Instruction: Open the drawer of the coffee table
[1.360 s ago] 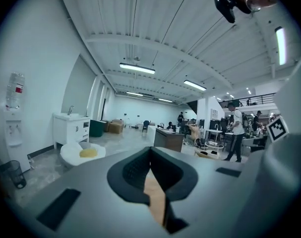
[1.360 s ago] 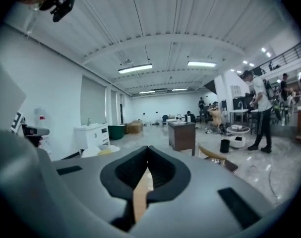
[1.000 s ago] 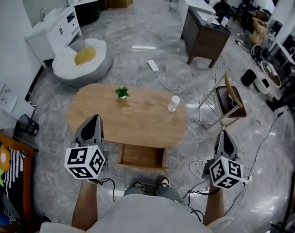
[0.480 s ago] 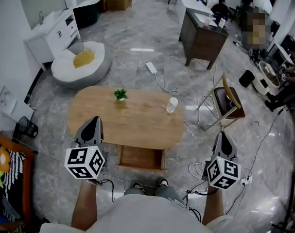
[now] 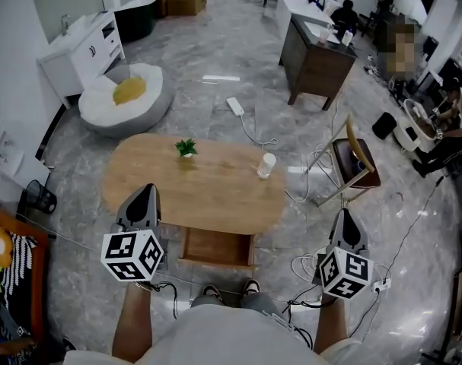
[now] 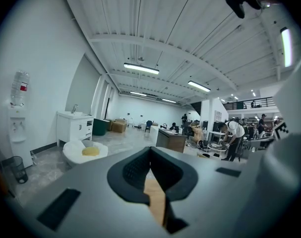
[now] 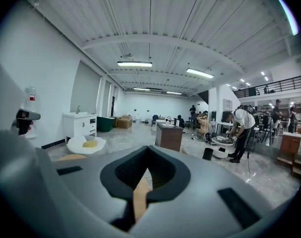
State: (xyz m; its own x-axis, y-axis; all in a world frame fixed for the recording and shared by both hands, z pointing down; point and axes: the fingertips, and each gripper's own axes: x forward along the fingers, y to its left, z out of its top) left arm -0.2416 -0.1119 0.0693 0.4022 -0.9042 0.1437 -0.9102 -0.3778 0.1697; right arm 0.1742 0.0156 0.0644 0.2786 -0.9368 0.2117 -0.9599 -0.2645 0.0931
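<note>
Drawer (image 5: pixel 218 247), standing pulled out under the table's (image 5: pixel 215 196) near edge: I judge it a stiff, light wooden box, best gripped at its front lip; left gripper (image 5: pixel 144 191) and right gripper (image 5: pixel 345 215) flank the table, jaws closed, empty.

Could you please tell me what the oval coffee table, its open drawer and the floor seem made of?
Oval light-brown coffee table: likely wood or veneer, matte, faint grain. Open drawer: similar, darker brown wood. Grey floor: polished marble-look stone or tile, veined, reflecting lights.
</note>
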